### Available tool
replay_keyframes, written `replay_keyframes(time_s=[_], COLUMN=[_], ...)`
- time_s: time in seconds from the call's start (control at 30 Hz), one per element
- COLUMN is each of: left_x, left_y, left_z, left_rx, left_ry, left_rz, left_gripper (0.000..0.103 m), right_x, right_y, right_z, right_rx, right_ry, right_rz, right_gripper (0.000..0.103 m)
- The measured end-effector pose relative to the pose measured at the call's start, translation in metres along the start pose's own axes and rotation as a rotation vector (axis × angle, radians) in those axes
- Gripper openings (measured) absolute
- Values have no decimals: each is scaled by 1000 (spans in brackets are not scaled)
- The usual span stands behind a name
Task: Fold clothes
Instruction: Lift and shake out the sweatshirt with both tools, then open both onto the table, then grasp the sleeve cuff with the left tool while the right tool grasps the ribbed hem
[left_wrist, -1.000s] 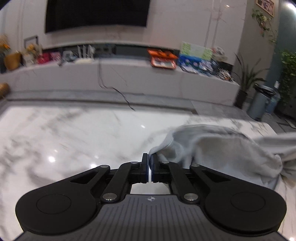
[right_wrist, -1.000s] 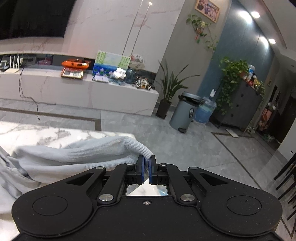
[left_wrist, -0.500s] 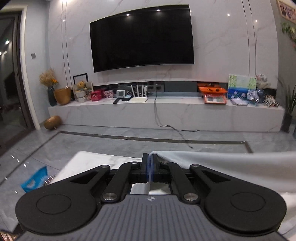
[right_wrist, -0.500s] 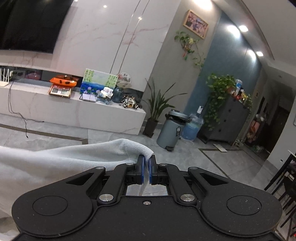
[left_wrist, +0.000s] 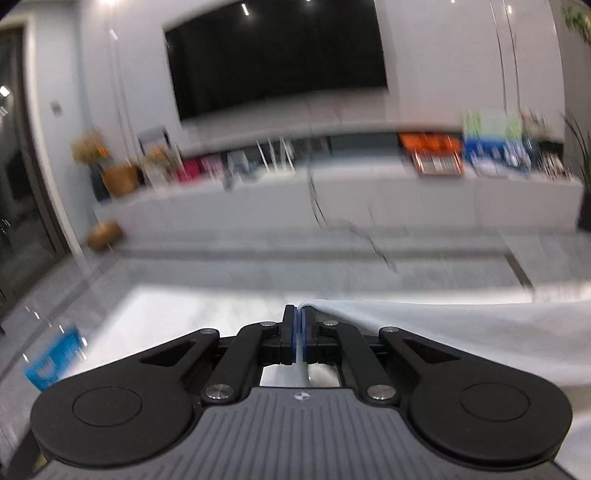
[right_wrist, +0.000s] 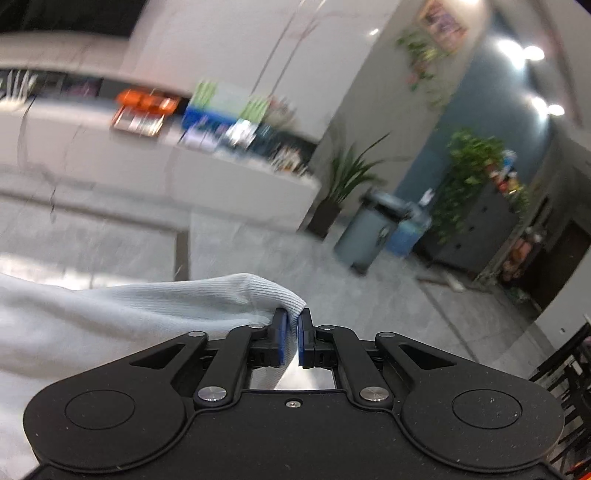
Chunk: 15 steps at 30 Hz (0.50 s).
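Since the prior frame both views have tilted downward and blurred. Left gripper and right gripper each stay clamped on the pale grey garment — ribbed edge, stretched between them above the marble table.

Open marble tabletop ahead of left tool (garment stretched rightward), nothing on it.

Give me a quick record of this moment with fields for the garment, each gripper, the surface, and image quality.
garment: pale grey garment, stretched between both grippers
left gripper: shut on garment edge
right gripper: shut on ribbed hem
surface: white marble table below
image quality: background motion-blurred in both views
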<state>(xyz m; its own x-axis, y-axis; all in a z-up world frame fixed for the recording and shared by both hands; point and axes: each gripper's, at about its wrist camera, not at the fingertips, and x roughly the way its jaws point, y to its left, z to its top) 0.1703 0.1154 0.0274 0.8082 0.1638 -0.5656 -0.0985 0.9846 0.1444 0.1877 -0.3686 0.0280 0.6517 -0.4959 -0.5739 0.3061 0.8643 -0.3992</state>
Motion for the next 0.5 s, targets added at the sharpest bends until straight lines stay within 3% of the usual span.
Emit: replay_keyframes(time_s=[0.07,0.2,0.5], left_x=[2,-10,-39], left_y=[-1,5,14], left_z=[-19,-41,-76], left_rx=[12,7,-1], left_ry=[43,80,121], left_rz=[-14,-39,-75], left_gripper=[6,17,41], right_x=[4,10,-19], right_y=[3,8,-17], right_z=[-10,-21,-71], right_rx=[-2,14,22], right_ry=[33,79,121], right_rz=[22,59,106], right_gripper=[9,30,31])
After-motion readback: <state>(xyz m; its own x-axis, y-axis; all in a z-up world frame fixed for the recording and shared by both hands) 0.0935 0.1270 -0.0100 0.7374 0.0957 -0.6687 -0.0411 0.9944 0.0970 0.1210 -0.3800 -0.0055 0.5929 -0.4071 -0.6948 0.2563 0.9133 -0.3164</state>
